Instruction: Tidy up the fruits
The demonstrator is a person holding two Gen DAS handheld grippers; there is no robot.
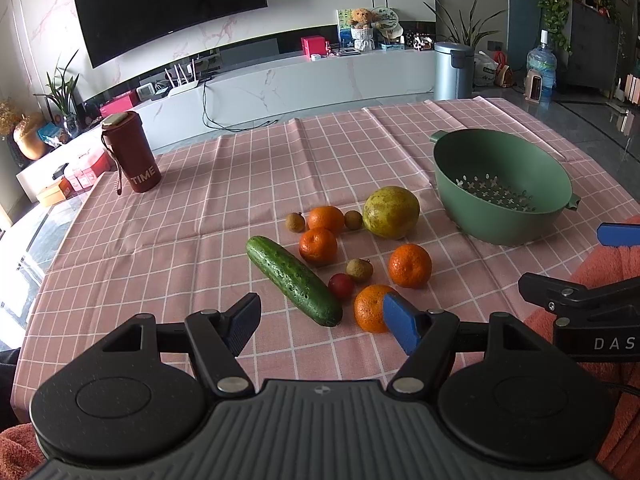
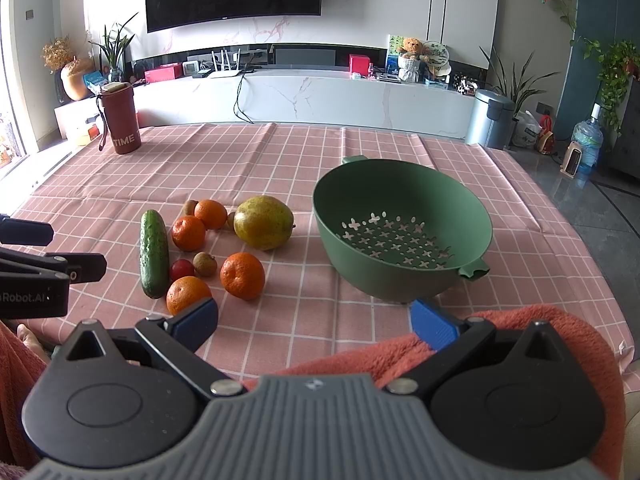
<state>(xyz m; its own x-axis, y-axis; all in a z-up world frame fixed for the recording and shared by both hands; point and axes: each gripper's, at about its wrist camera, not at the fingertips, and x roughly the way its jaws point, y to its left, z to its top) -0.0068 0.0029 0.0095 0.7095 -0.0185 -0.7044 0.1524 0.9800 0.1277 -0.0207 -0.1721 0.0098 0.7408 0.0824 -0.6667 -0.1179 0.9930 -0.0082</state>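
White "TIME" lettering on a dark red cylindrical tumbler (image 2: 119,119) at the far left of the pink checked tablecloth (image 2: 280,152). "DAS" readable on the right gripper's black body, rest cut off by the frame edge; "Robot.AI" on the left gripper's body, its start cut off.

One small brown longan (image 2: 231,219) half hidden behind the large yellow-green pear-like fruit (image 2: 263,222). Nearest orange mandarin (image 1: 370,308) partly covered by a blue fingertip pad.

Left gripper (image 1: 326,322) spread wide, empty, touching nothing, hovering above the cloth near the dark green bumpy cucumber (image 1: 293,274). Right gripper (image 2: 316,322) likewise spread wide and empty, above a coral fleece sleeve (image 2: 360,354).

Fruit clustered mid-table beside the empty green perforated plastic colander (image 2: 404,216): other mandarins, longans, one small red fruit (image 2: 182,269).
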